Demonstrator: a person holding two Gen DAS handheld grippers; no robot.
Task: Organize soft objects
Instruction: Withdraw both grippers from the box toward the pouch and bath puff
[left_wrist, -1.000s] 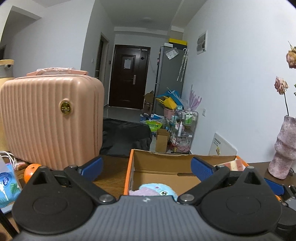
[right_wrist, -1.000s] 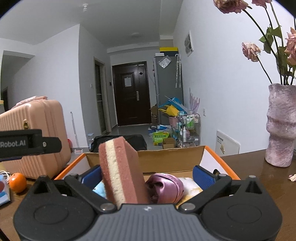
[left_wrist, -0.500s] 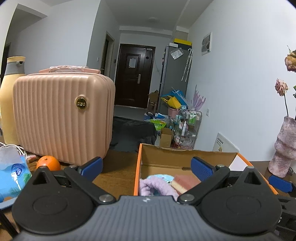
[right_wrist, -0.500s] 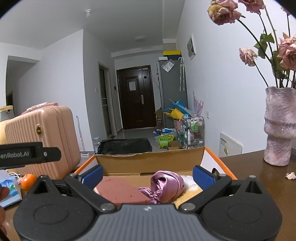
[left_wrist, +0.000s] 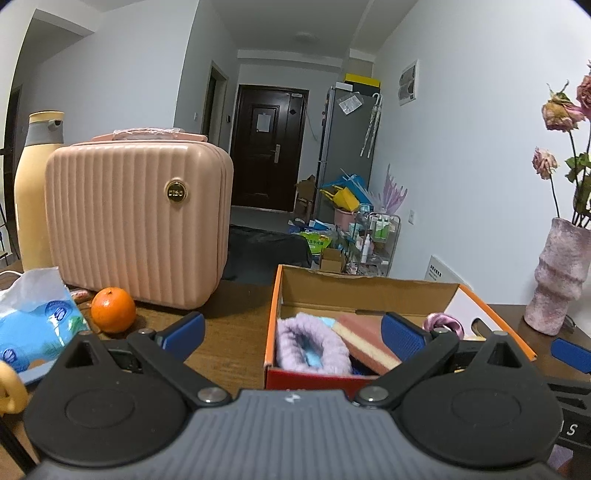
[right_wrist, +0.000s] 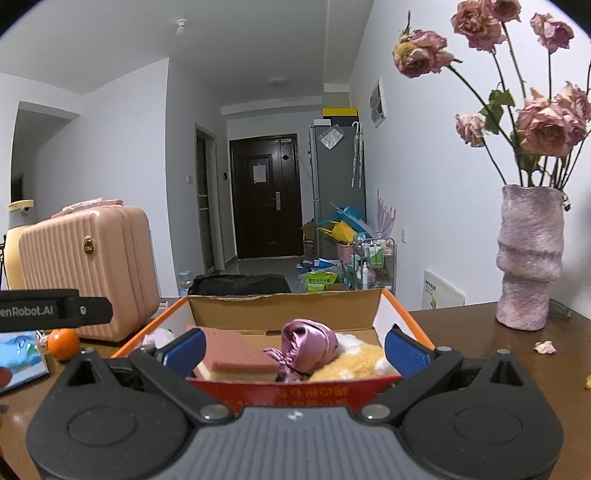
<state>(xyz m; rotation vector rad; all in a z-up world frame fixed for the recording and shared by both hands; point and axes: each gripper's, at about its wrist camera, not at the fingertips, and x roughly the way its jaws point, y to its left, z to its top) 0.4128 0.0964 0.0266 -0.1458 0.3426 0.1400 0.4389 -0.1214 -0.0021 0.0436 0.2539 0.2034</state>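
We are holding both tongs spread and empty: the left tongs (left_wrist: 291, 332) near the box's left corner, the right tongs (right_wrist: 293, 345) just in front of its near wall. The soft things are lying inside the cardboard box (right_wrist: 284, 304) on the surface (right_wrist: 480, 354): the two-layer sponge (right_wrist: 236, 356) at the left, the satin scrunchie (right_wrist: 308, 341) in the middle, a yellow plush (right_wrist: 347, 363) at the right, a lilac fluffy piece (left_wrist: 314, 343) at the near left. We are judging them all light and yielding; the sponge wants pinching across its flat faces, the slippery scrunchie through its bunched folds.
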